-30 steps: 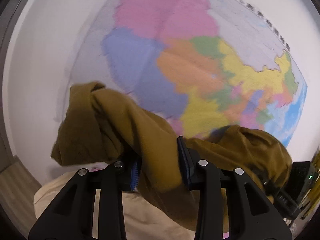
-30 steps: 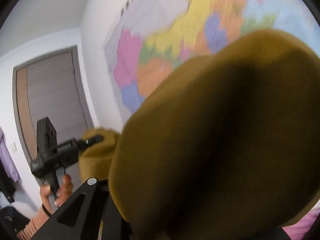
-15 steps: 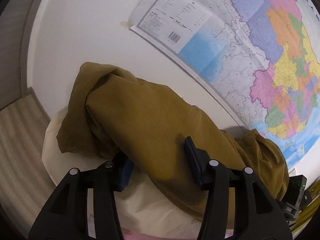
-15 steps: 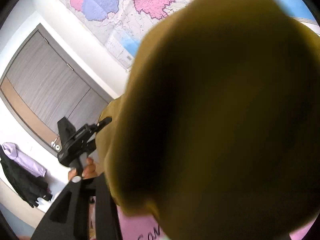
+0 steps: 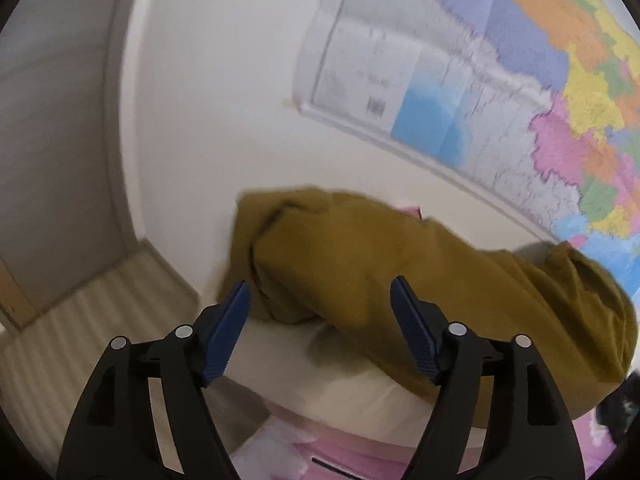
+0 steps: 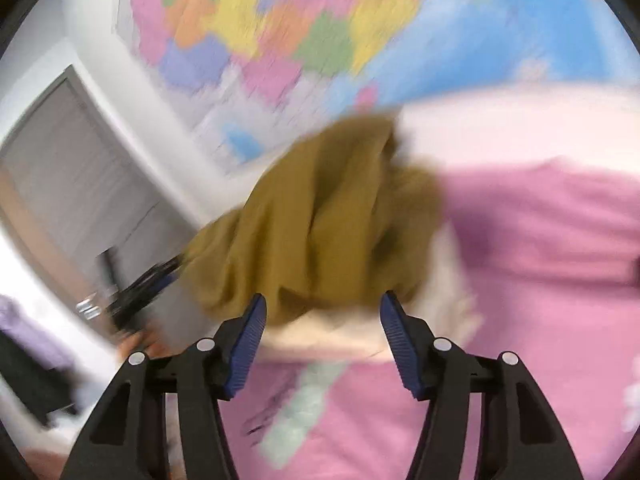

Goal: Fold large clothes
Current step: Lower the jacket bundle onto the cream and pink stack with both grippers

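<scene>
Left gripper (image 5: pixel 320 300), blue pads parted and opening further, poised just short of an olive-brown garment (image 5: pixel 400 272), nothing pinched between the fingers. Right gripper (image 6: pixel 322 312) likewise spread and widening, garment (image 6: pixel 320 216) bunched just ahead of its tips, cloth free of both pads. Garment heaped in a loose ridge on a cream pillow (image 5: pixel 340 376), pillow resting in turn on a pink bedsheet (image 6: pixel 552 272). No container in either view; garment carried only by the pillow.

From the left wrist camera: long axis of the garment running from a rumpled end near the white wall (image 5: pixel 208 112) at centre left down toward the lower right edge, where a second bulge of fabric rises. Folds deepest at the left end, surface smoother along the middle. From the right wrist camera, heavily blurred: same heap seen roughly end-on, tapering upward toward the wall, its lower edge spilling over the pillow.

Coloured wall map (image 5: pixel 520 80) pinned above the bed, grey door (image 6: pixel 80 184) to the left, striped wood floor (image 5: pixel 80 328) below. Left gripper also visible as a dark smear at the garment's left edge in the right wrist view (image 6: pixel 152 280), a hand (image 6: pixel 136 344) below it, details lost to motion blur.
</scene>
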Available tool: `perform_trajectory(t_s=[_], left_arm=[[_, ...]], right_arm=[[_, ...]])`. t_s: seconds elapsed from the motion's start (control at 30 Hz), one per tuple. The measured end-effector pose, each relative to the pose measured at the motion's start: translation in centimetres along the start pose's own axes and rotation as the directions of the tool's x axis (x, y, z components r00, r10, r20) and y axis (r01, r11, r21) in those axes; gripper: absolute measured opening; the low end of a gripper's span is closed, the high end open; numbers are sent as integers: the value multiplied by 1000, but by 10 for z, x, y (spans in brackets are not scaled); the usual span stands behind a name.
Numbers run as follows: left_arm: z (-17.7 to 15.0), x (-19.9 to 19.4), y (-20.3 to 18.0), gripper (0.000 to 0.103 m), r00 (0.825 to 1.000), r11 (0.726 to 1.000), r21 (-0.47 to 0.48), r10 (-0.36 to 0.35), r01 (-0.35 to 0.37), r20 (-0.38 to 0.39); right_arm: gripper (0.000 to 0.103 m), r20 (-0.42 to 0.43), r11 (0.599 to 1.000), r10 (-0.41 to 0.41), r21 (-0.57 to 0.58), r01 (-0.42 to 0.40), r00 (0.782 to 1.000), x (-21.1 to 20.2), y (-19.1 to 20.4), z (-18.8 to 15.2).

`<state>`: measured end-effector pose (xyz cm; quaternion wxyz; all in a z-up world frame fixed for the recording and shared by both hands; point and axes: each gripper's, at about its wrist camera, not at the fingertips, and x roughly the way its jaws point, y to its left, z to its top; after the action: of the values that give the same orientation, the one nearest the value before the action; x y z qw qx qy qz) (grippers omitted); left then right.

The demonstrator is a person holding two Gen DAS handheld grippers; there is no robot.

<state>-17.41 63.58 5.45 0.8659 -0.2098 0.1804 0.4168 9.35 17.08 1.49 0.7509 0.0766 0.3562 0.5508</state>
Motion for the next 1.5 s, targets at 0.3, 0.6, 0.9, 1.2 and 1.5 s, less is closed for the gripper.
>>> perform_trajectory(t_s=[0.3, 0.6, 0.9, 1.2, 1.5], left_arm=[[-9, -32, -41, 84, 986, 981, 92, -169, 168, 8], [-44, -3, -78, 84, 980, 970, 150, -183, 194, -84], [-63, -20, -108, 89, 989, 960, 238, -134, 145, -61], [-89, -21, -135, 95, 987, 936, 318, -126, 150, -97], [-97, -19, -133, 97, 987, 950, 283, -105, 135, -119]], right_arm=[[11, -80, 994, -83, -75, 77, 993, 82, -8, 40], [18, -171, 992, -124, -8, 124, 977, 79, -22, 12], [50, 36, 941, -89, -323, 96, 995, 71, 78, 33], [22, -112, 966, -121, -242, 91, 986, 144, 54, 29], [41, -79, 978, -67, -203, 50, 995, 126, 58, 25]])
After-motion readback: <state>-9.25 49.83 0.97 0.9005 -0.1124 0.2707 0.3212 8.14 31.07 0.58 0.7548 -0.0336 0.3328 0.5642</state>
